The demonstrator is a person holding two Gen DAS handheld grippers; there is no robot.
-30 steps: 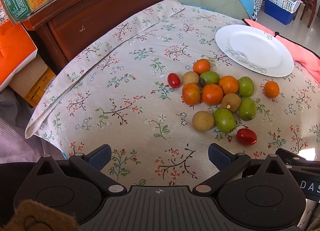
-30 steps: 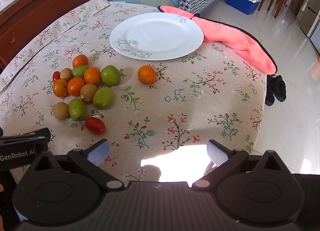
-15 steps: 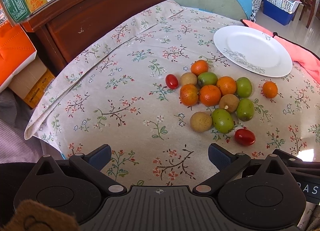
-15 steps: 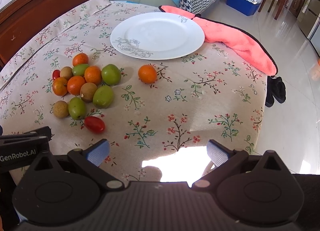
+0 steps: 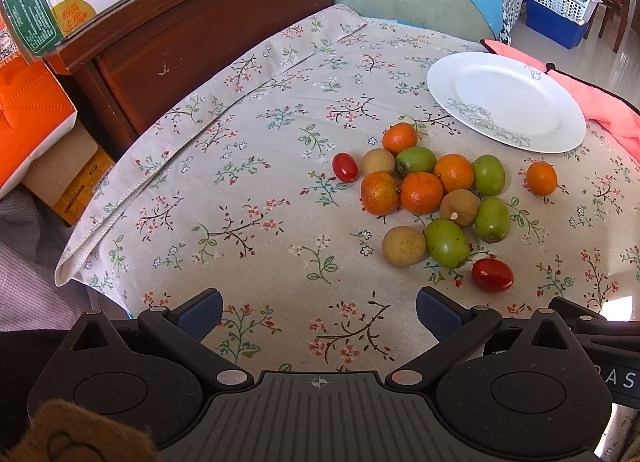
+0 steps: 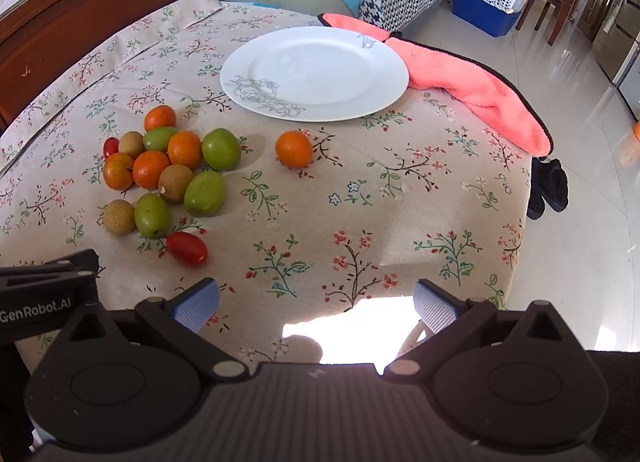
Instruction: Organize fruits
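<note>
Floral cloth (image 5: pixel 248 190) covers the whole table, and at its far right sits the white plate (image 6: pixel 316 70), bare, with a pink towel (image 6: pixel 472 82) touching its far-right rim. Nothing has been sorted yet, by the look of it: every fruit lies on the cloth, so the whole job remains. The main cluster (image 6: pixel 168 170) of oranges, green fruits and brown fruits lies on the near left of the plate, packed so that most touch a neighbour. One lone orange (image 6: pixel 294 148) sits apart to the right, between cluster and plate. Two red tomatoes flank the pile, one at its far left (image 5: pixel 345 167), one at its near edge (image 6: pixel 187 248). The left gripper (image 5: pixel 318 312) hangs spread wide and empty, the cluster ahead and to its right. The right gripper (image 6: pixel 314 304) is likewise wide and empty, the near tomato just ahead to its left, the lone orange farther ahead.
</note>
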